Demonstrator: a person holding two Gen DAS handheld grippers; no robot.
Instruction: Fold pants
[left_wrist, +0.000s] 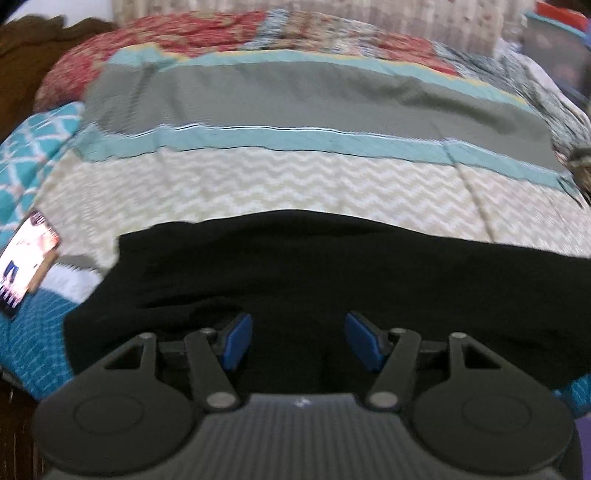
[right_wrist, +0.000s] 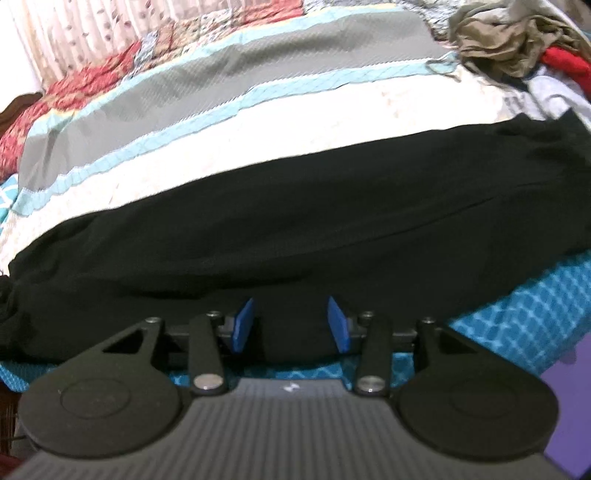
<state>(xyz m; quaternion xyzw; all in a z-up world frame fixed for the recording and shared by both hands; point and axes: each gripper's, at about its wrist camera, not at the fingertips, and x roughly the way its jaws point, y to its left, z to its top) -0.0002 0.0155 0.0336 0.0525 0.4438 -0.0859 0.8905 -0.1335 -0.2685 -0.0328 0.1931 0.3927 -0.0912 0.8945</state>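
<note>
Black pants (left_wrist: 314, 266) lie stretched sideways across the near part of a quilted bed; they also show in the right wrist view (right_wrist: 295, 225), running from lower left to upper right. My left gripper (left_wrist: 298, 338) is open, its blue pads just above the near edge of the black cloth, holding nothing. My right gripper (right_wrist: 291, 325) is open too, its blue pads over the near edge of the pants, with cloth lying between them but not pinched.
The bed's patchwork quilt (left_wrist: 295, 173) has grey, teal and chevron bands. A phone or card (left_wrist: 26, 266) lies at the left edge. A heap of tan and red clothes (right_wrist: 509, 40) sits at the far right. A dark wooden headboard (left_wrist: 22, 59) stands at the far left.
</note>
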